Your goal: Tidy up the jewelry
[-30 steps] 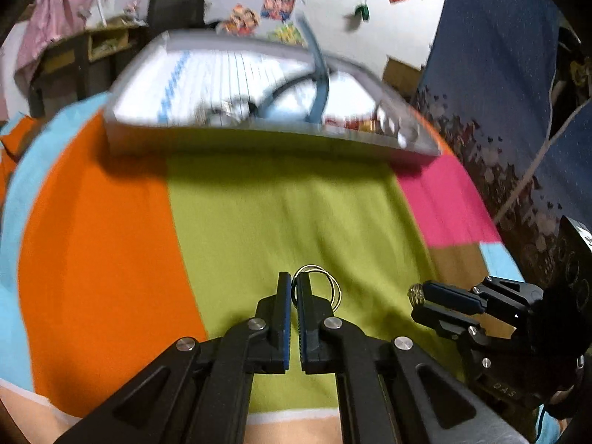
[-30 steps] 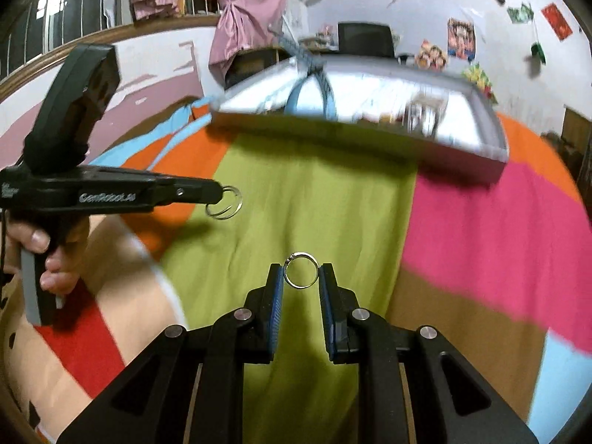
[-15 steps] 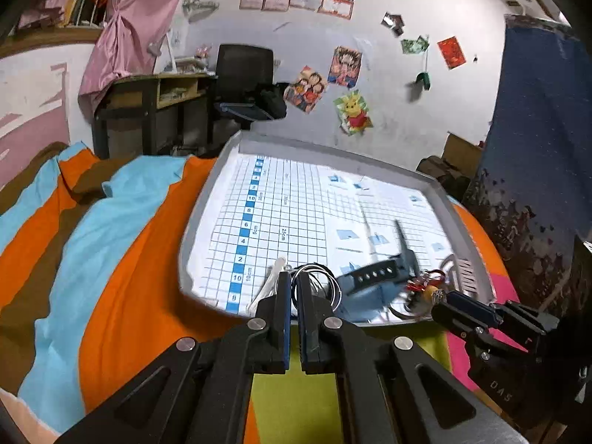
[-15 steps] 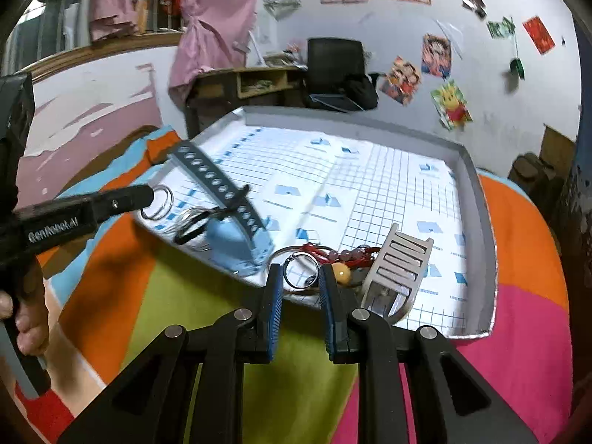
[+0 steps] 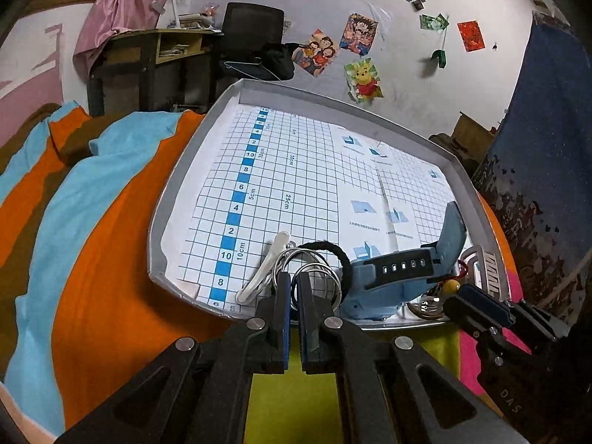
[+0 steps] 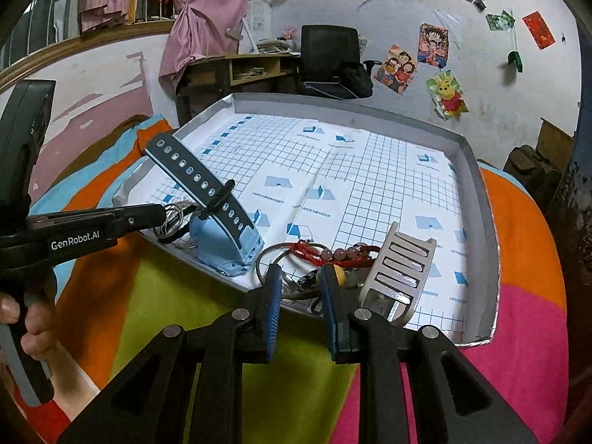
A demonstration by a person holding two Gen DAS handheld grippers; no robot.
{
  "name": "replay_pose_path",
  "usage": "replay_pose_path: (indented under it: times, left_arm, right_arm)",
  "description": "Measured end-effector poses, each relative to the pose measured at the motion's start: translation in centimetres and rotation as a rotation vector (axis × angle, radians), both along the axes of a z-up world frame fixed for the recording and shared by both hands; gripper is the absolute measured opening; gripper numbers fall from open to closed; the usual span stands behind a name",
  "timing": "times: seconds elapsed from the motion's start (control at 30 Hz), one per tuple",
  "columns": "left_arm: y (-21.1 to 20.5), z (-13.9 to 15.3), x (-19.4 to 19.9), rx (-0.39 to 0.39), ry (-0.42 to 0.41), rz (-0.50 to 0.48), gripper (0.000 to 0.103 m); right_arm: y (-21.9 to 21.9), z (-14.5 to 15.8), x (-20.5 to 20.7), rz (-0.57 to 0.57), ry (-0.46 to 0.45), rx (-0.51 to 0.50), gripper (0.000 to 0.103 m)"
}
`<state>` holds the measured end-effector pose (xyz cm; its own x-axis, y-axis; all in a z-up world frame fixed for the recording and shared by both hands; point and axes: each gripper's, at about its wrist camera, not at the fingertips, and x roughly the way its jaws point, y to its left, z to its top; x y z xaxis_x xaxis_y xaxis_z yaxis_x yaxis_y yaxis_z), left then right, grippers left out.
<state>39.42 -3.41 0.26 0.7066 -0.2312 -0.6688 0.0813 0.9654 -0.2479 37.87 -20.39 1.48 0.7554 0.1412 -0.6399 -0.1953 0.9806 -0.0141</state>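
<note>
A: Where are the rings?

B: The left gripper (image 5: pixel 293 292) is clamped on a thin silver ring (image 5: pixel 318 281), holding it just over the tray's near edge, beside a black hair tie (image 5: pixel 338 255) and a white clip (image 5: pixel 264 270).

A: And the right gripper?

B: The right gripper (image 6: pixel 298 288) has its pads spread, nothing between them. Half a second ago it pinched a small ring; now its jaws have widened over the pile of a metal ring (image 6: pixel 272 255), a red braided cord with beads (image 6: pixel 333 251) and a slatted silver clip (image 6: pixel 401 270).

A: The hand?

B: Fingers (image 6: pixel 35 336) wrap the left handle at the lower left of the right view.

A: What else lies there?

B: A blue rubbery watch (image 6: pixel 222 236), strap perforated and standing up, in a grey shallow tray (image 5: pixel 174 192) lined with gridded paper, on a striped cloth (image 5: pixel 100 259) of orange, blue, green and pink.
</note>
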Motion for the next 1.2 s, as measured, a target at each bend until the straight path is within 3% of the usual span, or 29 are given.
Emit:
replay_pose_path:
  times: [0.23, 0.37, 0.43, 0.5, 0.53, 0.63, 0.7, 0.8, 0.93, 1.2]
  left_arm:
    - [0.3, 0.9, -1.4, 0.004, -0.032, 0.005, 0.01]
    - [0.4, 1.9, -2.5, 0.006, -0.069, 0.004, 0.034]
    - [0.5, 2.5, -3.4, -0.006, -0.091, 0.014, 0.045]
    - [1.0, 3.3, -4.4, -0.019, -0.126, 0.03, 0.064]
    - [1.2, 3.7, -5.1, -0.025, -0.15, 0.039, 0.067]
    - [1.8, 4.8, -7.4, -0.03, -0.214, 0.053, 0.082]
    - [2.3, 5.5, -9.5, -0.02, -0.279, 0.076, 0.097]
    - [2.8, 6.2, -12.4, -0.005, -0.338, 0.104, 0.101]
    - [3.1, 7.5, -15.8, 0.007, -0.389, 0.131, 0.102]
    - [2.7, 8.8, -22.6, 0.055, -0.471, 0.108, 0.103]
  right_arm:
    - [0.2, 2.2, -2.7, -0.005, -0.115, -0.004, 0.037]
    - [0.2, 3.7, -4.2, -0.015, -0.164, -0.001, 0.038]
    - [0.0, 4.5, -4.9, -0.025, -0.182, 0.009, 0.043]
    - [-0.2, 5.3, -5.9, -0.036, -0.206, 0.022, 0.049]
    - [-0.5, 5.5, -6.2, -0.04, -0.214, 0.029, 0.05]
    - [-1.7, 6.5, -7.9, -0.057, -0.235, 0.097, 0.066]
    - [-2.5, 7.0, -9.3, -0.071, -0.26, 0.136, 0.071]
    - [-3.3, 7.6, -11.6, -0.082, -0.299, 0.147, 0.074]
    - [-3.9, 8.7, -15.2, -0.083, -0.356, 0.161, 0.088]
    - [-5.0, 9.0, -21.7, -0.11, -0.399, 0.18, 0.101]
